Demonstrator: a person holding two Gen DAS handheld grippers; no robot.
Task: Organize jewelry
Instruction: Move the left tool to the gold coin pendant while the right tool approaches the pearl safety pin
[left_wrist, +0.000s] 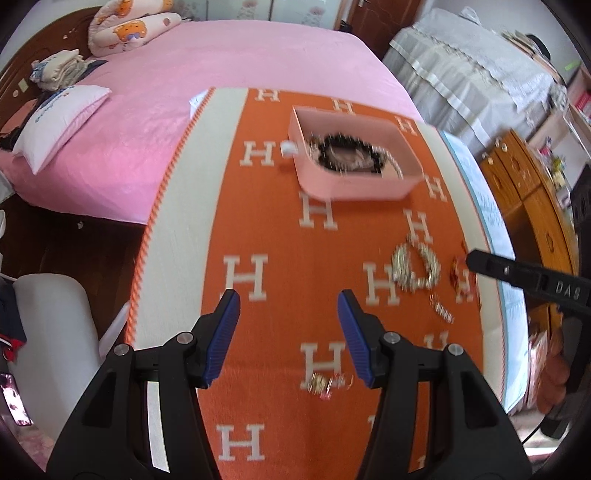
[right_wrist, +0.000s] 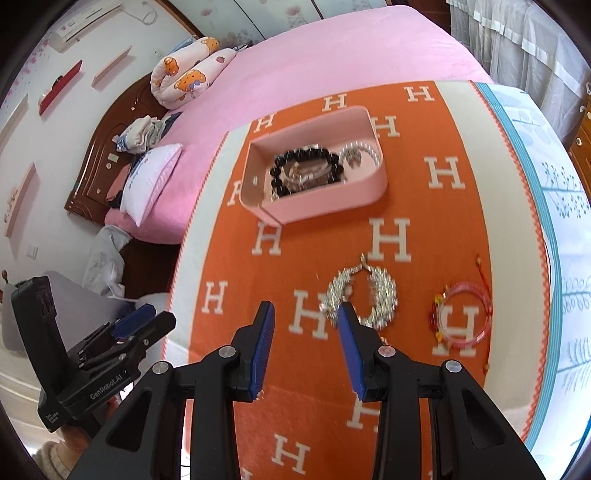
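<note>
Right claw (right_wrist: 306, 325), jaws apart and empty, hangs nearest the silver necklace (right_wrist: 364, 295), just ahead-right; left claw (left_wrist: 288, 314), likewise apart, stands farther off.

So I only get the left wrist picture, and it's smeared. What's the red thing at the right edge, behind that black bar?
Observer: The right wrist view shows a red string bracelet, a loop lying flat on the orange H-patterned cloth, right of the silver necklace.
Operator: And the black bar?
Observer: That's a finger of the right gripper. Its jaws are open and empty, one fingertip over the necklace's near edge.
Operator: Is the dark ring in the pink box beads?
Observer: Yes, a black bead bracelet, with a pale bead strand beside it.
</note>
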